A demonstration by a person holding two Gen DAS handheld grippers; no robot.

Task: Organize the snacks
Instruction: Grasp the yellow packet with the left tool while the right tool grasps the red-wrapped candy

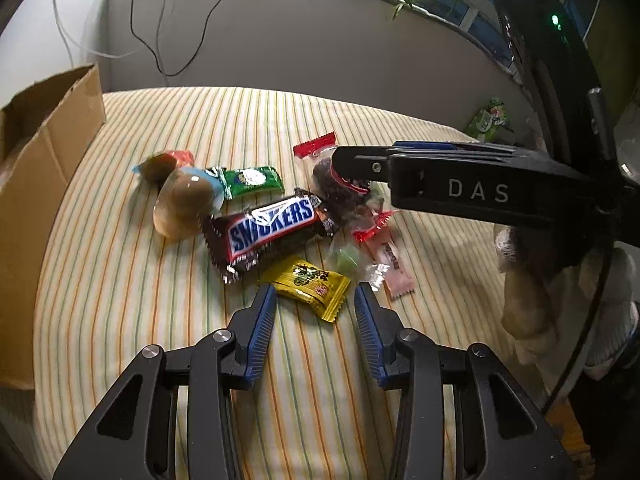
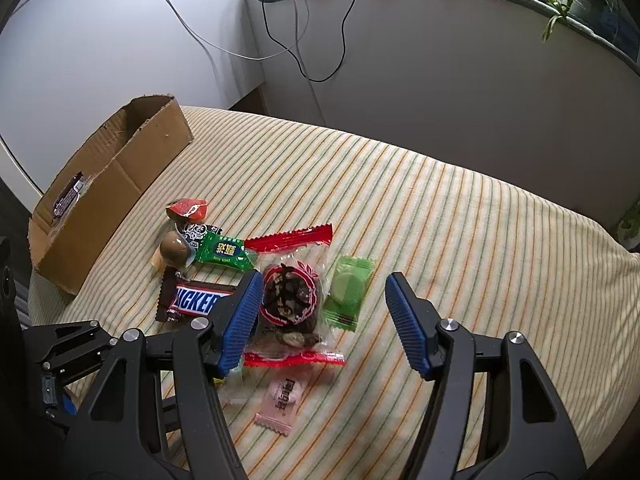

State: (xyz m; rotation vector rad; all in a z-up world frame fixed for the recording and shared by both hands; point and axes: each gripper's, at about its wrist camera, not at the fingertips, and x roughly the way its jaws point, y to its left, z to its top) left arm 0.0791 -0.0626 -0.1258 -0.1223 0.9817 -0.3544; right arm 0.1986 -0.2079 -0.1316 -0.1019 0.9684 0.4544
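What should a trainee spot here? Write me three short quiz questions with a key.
1. True or false: the cardboard box already holds a snack.
2. Which snack lies between the left tool fingers? A. yellow packet B. green packet C. Snickers bar
3. Fill in: the clear packet in front of the right tool has ___ sealed ends.
Key: 1 true; 2 A; 3 red.

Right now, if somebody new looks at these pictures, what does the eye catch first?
First the Snickers bar in the middle of a small pile of wrapped snacks on the striped cloth. Then the open cardboard box to the left, and the two grippers' blue-padded fingers over the pile.
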